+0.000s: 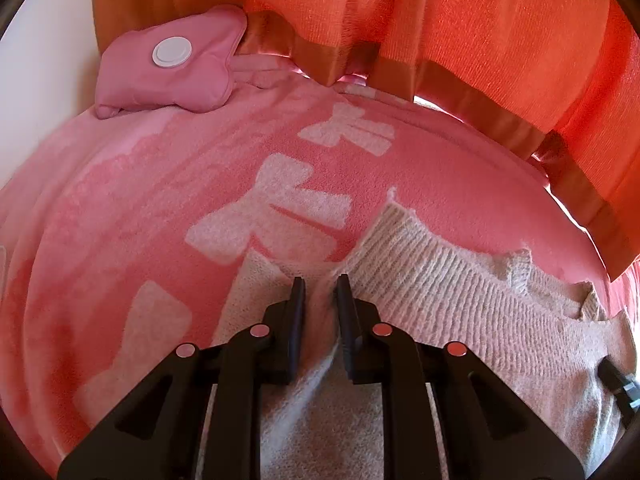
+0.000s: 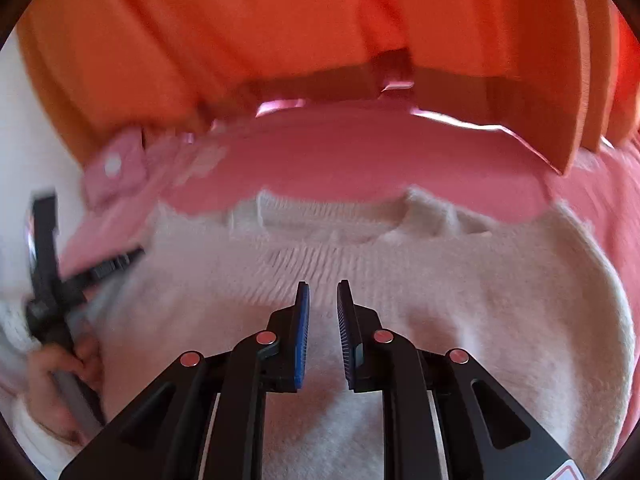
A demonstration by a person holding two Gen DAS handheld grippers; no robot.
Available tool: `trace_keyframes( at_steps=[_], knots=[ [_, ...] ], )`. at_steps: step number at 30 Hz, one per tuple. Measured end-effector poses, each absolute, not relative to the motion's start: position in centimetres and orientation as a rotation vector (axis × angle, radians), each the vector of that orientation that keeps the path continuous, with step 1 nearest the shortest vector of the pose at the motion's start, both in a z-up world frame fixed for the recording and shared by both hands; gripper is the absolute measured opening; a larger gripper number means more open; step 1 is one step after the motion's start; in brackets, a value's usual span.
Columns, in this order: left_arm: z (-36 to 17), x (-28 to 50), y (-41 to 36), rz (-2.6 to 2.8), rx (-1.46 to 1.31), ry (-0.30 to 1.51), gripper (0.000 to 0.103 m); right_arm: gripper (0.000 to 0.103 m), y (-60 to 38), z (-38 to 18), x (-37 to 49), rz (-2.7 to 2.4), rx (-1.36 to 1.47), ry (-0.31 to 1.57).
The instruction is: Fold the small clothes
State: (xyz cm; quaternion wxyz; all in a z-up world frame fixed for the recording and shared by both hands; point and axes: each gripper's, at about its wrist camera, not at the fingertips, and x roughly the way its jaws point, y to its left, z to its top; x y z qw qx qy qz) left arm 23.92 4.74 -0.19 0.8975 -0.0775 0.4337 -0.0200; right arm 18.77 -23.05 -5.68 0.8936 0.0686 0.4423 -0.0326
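A cream knitted sweater (image 1: 460, 280) lies flat on a pink blanket (image 1: 140, 208) with pale characters on it. My left gripper (image 1: 320, 284) is shut on a raised fold of the sweater near its left edge, and the knit bunches between the pads. In the right wrist view the sweater (image 2: 460, 300) fills the middle, its ribbed neckline towards the far side. My right gripper (image 2: 322, 286) hovers over the sweater's chest with its jaws nearly together and nothing between them. That view is blurred. A hand (image 2: 60, 368) at the left holds the left tool, whose fingers (image 2: 120, 261) reach the sweater's edge.
A pink padded pouch (image 1: 172, 68) with a white round button lies at the blanket's far left. Orange curtains (image 1: 480, 20) hang close behind the blanket's far edge. A white wall (image 1: 40, 60) stands to the left. The blanket (image 2: 360, 152) lies bare beyond the neckline.
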Motion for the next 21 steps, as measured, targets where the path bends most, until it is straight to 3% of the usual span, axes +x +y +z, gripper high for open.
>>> trace_keyframes(
  at_steps=[6,8,10,12,16,18,20,21],
  knots=[
    [1.9,21.6,6.8,-0.102,-0.274,0.874,0.019,0.016,-22.5,-3.9,18.8,0.011,0.241,0.835],
    [3.4,19.7,8.0,-0.096,-0.283,0.852,0.036,0.016,-21.4,-4.0,19.0,0.045,0.225,0.855],
    [4.0,17.2,9.6,-0.082,-0.319,0.837,0.064,0.016,-20.5,-5.3,19.7,0.037,0.192,0.911],
    [3.1,15.5,10.4,-0.059,-0.341,0.889,0.068,0.016,-19.9,-6.1,19.8,0.024,0.158,0.912],
    [-0.5,13.9,11.1,-0.086,-0.423,1.037,0.068,0.016,-20.3,-6.2,20.1,0.024,0.189,0.919],
    [-0.6,13.1,11.1,-0.081,-0.431,1.011,0.068,0.016,-20.5,-6.2,20.1,0.025,0.213,0.918],
    [-0.4,13.1,10.5,-0.093,-0.414,1.013,0.054,0.016,-20.8,-6.1,19.8,0.027,0.222,0.912],
    [-0.3,13.1,10.4,-0.105,-0.428,1.011,0.040,0.016,-21.1,-5.8,19.3,0.029,0.240,0.904]
  ],
)
